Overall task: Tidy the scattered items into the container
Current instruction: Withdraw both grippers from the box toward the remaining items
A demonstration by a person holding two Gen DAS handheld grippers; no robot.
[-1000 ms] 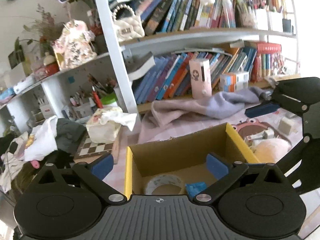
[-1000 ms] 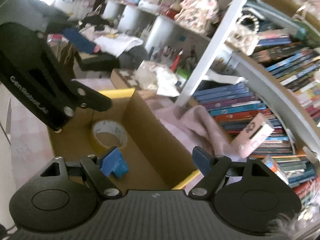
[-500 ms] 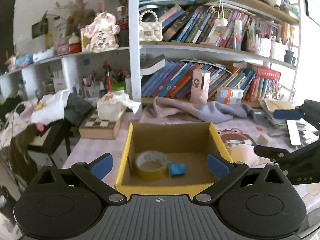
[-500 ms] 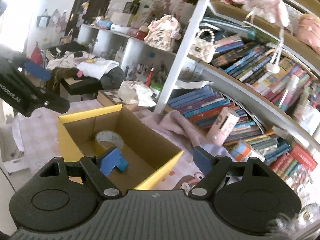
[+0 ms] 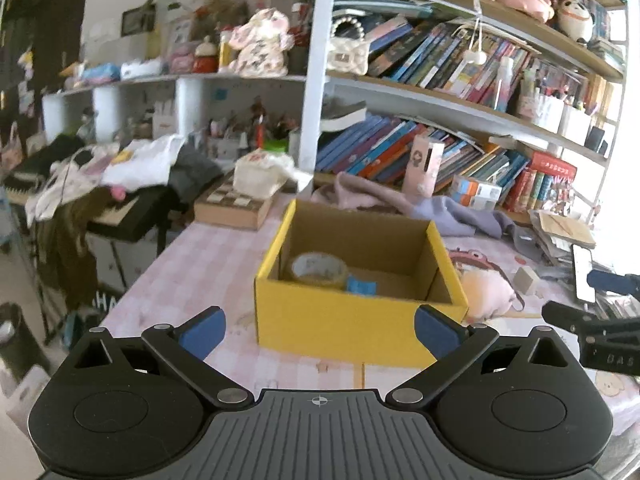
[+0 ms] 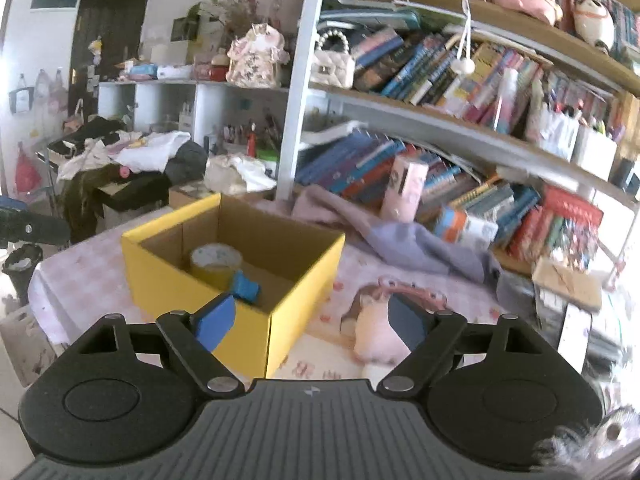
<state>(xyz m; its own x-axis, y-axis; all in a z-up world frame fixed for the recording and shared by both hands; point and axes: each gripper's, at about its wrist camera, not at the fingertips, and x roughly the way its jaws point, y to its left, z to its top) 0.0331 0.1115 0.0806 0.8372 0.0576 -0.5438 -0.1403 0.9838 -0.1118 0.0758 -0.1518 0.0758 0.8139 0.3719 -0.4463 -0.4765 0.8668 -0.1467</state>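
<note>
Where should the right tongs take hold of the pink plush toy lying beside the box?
Probably across the pink plush toy at its rounded middle, coming down from above. It lies low on the pink checked tablecloth, close to the yellow cardboard box on one side, so a sideways approach looks cramped. The right tongs are open and empty, wide enough to straddle it.

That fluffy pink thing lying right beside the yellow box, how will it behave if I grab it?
The fluffy pink thing looks soft and rounded, so it will probably squash and feel light. Its fuzzy surface should grip well. It lies slumped against the tablecloth, so rolling seems unlikely.
</note>
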